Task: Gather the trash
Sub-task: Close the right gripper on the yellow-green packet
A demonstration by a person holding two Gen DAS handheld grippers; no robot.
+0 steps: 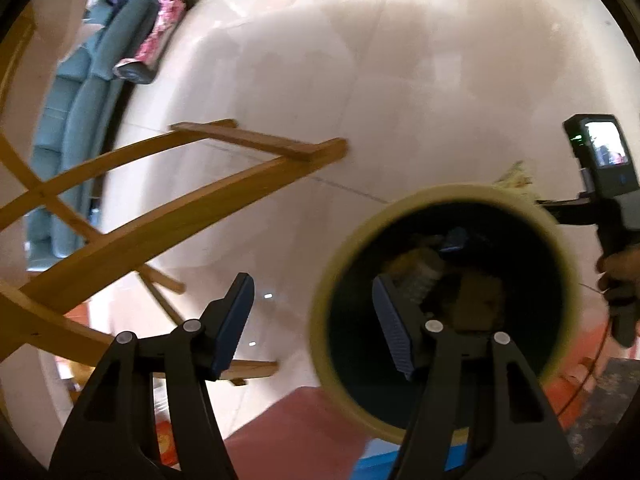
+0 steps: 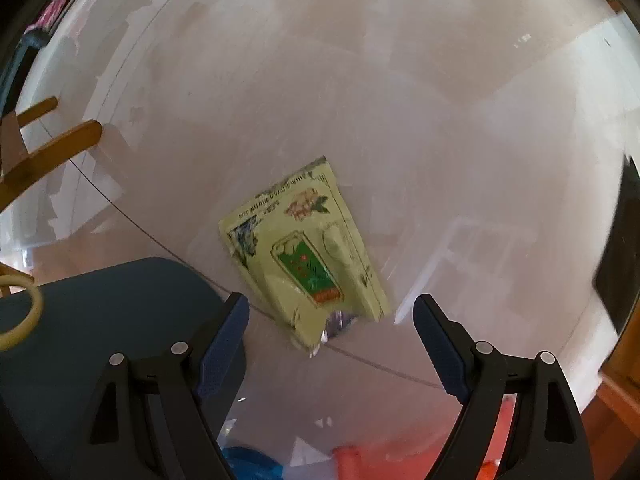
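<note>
A pale yellow-green packet (image 2: 306,254) printed with flowers and a green label lies on the glossy cream floor (image 2: 400,100). The bin (image 1: 438,304) is dark teal with a pale yellow rim; the sofa (image 1: 84,120) is grey-blue, the chair frame (image 1: 168,216) honey-brown wood

Right gripper (image 2: 331,322) gapes above a pale green packet (image 2: 304,248) on the floor (image 2: 400,100)

The contents of the bin (image 1: 440,292) are lost in shadow and blur. The wrapper (image 2: 308,256) print is too smeared to be read.
</note>
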